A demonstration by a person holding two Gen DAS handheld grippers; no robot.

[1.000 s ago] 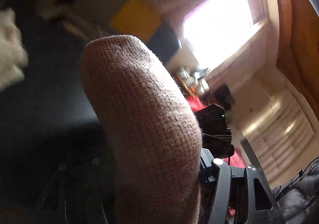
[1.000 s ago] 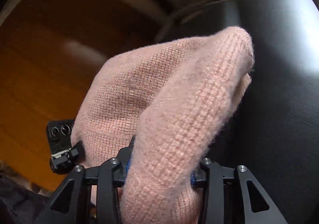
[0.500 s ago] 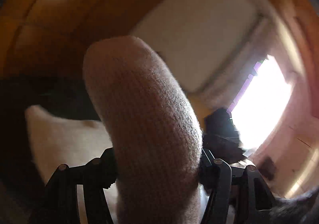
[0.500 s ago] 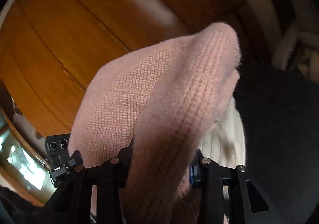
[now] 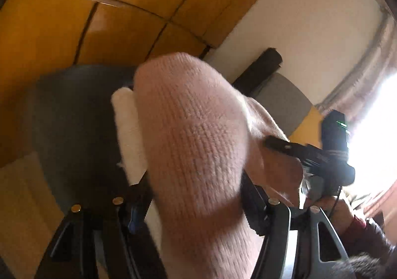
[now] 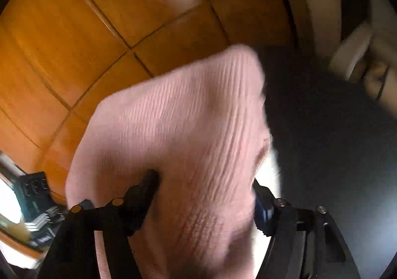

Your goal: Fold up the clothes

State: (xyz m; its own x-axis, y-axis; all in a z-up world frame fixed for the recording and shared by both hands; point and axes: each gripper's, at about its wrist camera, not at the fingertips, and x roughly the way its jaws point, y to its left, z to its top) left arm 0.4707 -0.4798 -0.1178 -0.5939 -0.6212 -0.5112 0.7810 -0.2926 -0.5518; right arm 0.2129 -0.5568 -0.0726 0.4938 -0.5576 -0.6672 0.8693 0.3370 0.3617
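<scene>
right now your left gripper (image 5: 196, 207) is clenched on a thick fold of the pink knit sweater (image 5: 191, 145), which bulges up between its fingers and blocks most of that view. the right gripper (image 6: 203, 194) has the same pink knit sweater (image 6: 178, 130) between its fingers, but its jaws have just been opening; whether the pads press the cloth at this moment you cannot tell through the blur. in the left wrist view the other gripper (image 5: 310, 155) shows at the right, just beside the far edge of the sweater, with your hand (image 5: 330, 207) under it. a white garment (image 5: 129, 130) lies under the pink one on the dark table (image 5: 72, 115); its edge peeks out on the left of the fold. wooden panels (image 6: 111, 18) rise just behind the table's far edge. bare dark tabletop (image 6: 335, 142) shows to the right of the sweater in the right wrist view.
</scene>
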